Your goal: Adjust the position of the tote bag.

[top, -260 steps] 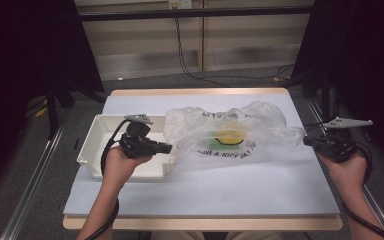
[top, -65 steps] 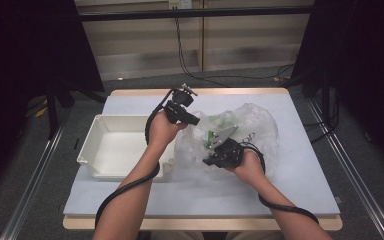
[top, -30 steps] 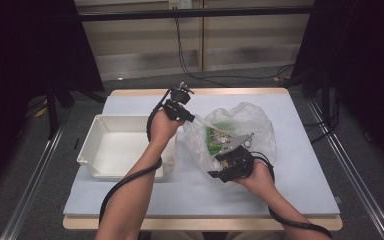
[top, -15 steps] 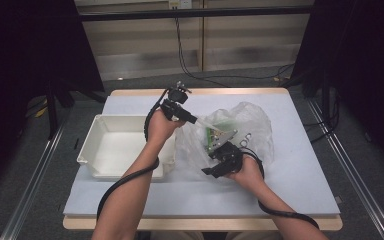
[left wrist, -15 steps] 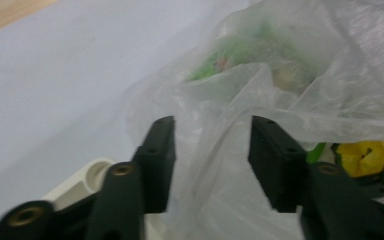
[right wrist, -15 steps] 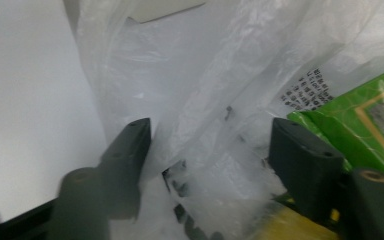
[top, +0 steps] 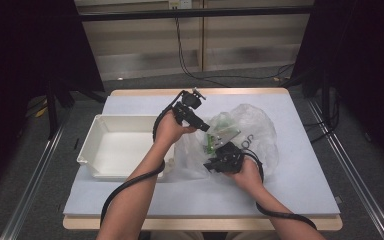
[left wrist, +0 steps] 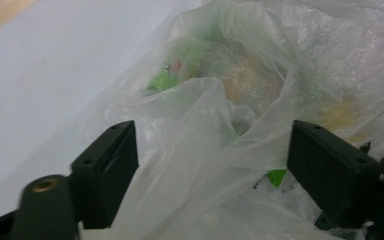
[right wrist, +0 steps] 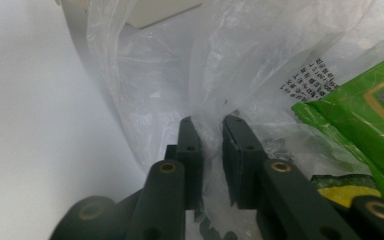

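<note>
A clear plastic bag lies crumpled on the blue-grey table top, with green packets inside. My left gripper reaches over its far-left part. In the left gripper view its jaws have just been opening and stand wide, so the left gripper is open around a loose bulge of bag film. My right gripper lies at the bag's near edge. Its jaws have just been closing, and the right gripper is shut on a fold of the film. A green packet shows through the bag.
A white empty tray stands left of the bag, close to my left forearm. Bare table top lies to the right and front of the bag. A corner of the tray shows beyond the film in the right gripper view.
My right hand has shifted left and up against the bag's near edge. The left gripper has slid a little right, over the bag. The bag's near side looks more gathered.
</note>
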`<state>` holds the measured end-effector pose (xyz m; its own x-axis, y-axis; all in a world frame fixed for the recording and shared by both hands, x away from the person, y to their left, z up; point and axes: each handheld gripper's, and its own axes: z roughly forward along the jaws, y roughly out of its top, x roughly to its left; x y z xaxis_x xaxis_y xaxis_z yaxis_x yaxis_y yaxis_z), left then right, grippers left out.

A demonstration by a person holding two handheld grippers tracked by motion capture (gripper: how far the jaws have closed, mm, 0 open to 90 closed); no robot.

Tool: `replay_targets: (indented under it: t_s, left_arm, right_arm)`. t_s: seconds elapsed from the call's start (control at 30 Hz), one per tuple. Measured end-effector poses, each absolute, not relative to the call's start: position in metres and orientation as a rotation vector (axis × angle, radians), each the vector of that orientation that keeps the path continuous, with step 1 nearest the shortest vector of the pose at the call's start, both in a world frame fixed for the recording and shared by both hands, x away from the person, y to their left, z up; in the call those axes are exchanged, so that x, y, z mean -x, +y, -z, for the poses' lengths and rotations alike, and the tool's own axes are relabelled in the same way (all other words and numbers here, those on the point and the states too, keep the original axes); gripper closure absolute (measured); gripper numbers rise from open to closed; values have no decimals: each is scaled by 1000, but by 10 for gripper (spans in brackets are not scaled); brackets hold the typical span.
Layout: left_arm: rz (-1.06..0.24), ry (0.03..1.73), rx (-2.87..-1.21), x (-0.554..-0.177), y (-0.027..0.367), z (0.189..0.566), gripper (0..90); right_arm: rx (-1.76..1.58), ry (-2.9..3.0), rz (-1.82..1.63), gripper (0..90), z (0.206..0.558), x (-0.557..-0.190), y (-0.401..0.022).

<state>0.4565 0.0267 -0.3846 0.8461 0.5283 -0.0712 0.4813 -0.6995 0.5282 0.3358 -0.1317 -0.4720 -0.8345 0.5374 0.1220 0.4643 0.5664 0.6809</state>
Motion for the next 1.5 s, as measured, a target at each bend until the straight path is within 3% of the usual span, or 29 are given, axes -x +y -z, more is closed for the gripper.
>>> replay_targets:
  t_s: [0.03, 0.2, 0.3, 0.63, 1.0, 1.2, 1.5]
  left_arm:
    - [-111, 739, -2478, -456, 26, 385, 292]
    - [-97, 758, -2436, -457, 28, 385, 740]
    - [-76, 811, -2368, -463, 33, 384, 894]
    - [-108, 913, -2306, -484, 30, 393, 900]
    - [-146, 1028, -2242, -510, 29, 400, 900]
    - [-153, 985, -2333, -521, 29, 404, 900]
    - [-171, 1054, -2314, -533, 25, 412, 900]
  right_arm:
    - [-867, 2689, -1132, 844, 471, -335, -132]
    - [-862, 2695, -1155, 863, 469, -331, -134]
    - [-865, 2698, -1157, 876, 469, -327, -134]
    - [-833, 2730, -1156, 876, 472, -302, -131]
    - [-881, 2719, -1161, 854, 477, -308, -136]
    - [-868, 2719, -1153, 854, 476, -309, -132]
    - [-900, 2697, -1164, 883, 477, -305, -134]
